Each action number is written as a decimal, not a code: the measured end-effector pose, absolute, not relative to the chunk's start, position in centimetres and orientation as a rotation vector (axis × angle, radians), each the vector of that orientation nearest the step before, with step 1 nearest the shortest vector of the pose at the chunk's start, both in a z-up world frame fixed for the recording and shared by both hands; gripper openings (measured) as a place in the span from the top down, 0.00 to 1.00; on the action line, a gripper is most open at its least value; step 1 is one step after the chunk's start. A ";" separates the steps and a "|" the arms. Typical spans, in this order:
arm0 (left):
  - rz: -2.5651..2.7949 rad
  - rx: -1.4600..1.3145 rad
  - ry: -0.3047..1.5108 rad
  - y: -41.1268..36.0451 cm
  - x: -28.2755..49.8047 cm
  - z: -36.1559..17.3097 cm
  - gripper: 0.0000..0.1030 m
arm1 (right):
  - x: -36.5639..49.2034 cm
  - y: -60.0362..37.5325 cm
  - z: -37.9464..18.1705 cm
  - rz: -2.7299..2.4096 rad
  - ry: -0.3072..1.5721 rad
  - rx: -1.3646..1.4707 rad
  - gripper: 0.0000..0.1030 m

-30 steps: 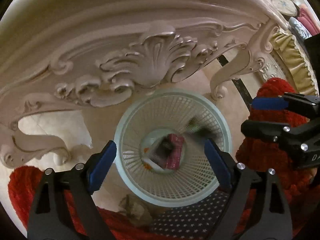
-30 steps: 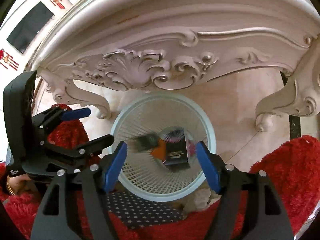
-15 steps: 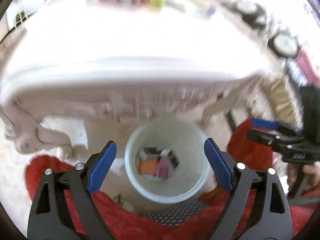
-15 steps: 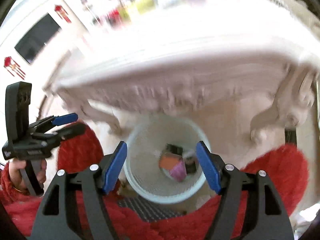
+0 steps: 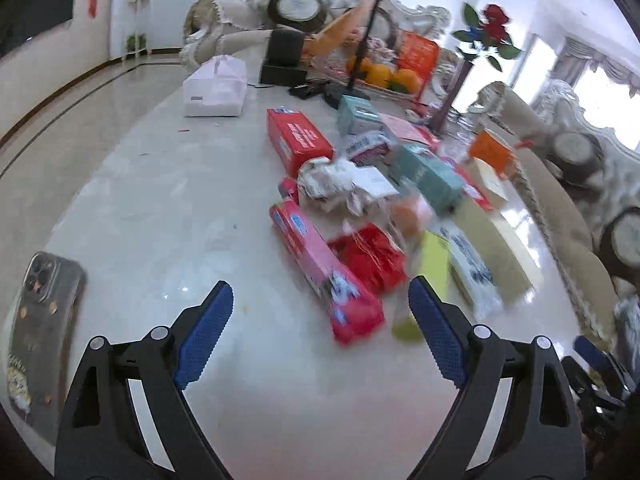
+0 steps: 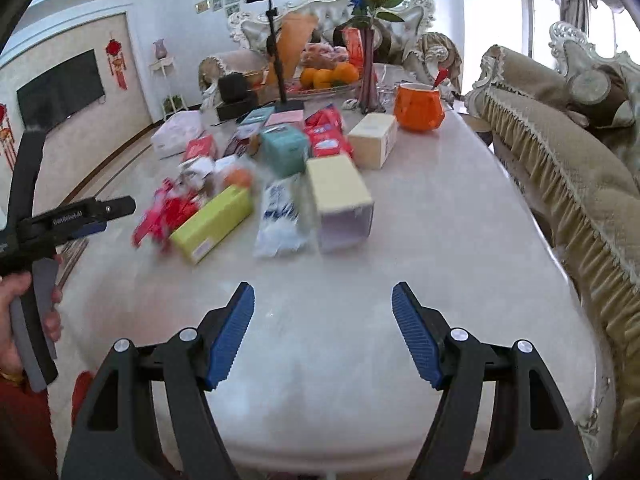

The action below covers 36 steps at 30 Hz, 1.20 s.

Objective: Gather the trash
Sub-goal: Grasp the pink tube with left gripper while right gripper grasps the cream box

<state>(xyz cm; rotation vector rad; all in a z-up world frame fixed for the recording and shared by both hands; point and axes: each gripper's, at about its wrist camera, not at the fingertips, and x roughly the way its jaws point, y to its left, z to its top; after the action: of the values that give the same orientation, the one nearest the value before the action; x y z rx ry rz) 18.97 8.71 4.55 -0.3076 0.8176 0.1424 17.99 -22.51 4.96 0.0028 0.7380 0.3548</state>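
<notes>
Trash lies in a heap on the marble table (image 5: pixel 160 208) (image 6: pixel 440 240). Nearest in the left wrist view is a long pink-red packet (image 5: pixel 324 276), then a red crumpled wrapper (image 5: pixel 372 256) and a yellow-green box (image 5: pixel 428 280). Crumpled paper (image 5: pixel 328 182) and a red box (image 5: pixel 298 140) lie farther back. My left gripper (image 5: pixel 320 308) hangs open and empty above the table's near part. In the right wrist view the yellow-green box (image 6: pixel 212 224), a clear plastic bag (image 6: pixel 280 216) and a pale yellow open carton (image 6: pixel 340 200) lie ahead. My right gripper (image 6: pixel 323 304) is open and empty.
A phone (image 5: pixel 40 332) in a clear case lies at the table's near left. At the far end stand an orange mug (image 6: pixel 418 106), a vase of roses (image 6: pixel 370 40), a fruit tray (image 6: pixel 328 76) and a camera stand (image 6: pixel 276 40). A fringed sofa (image 6: pixel 560 160) runs along the right.
Both grippers have risen from over the white basket under the table to above the tabletop. The basket has left view and the heap of trash has come in. Jaws stayed open.
</notes>
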 end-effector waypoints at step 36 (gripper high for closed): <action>0.264 -0.088 0.966 9.0 25.6 0.8 0.66 | 30.3 -19.9 1.0 0.371 0.887 -0.102 0.53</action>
<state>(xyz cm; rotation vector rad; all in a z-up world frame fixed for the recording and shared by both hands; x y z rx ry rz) 25.64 9.03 0.77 -0.0882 0.9663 0.2636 30.33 -19.88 1.05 -0.1023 0.8872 0.3709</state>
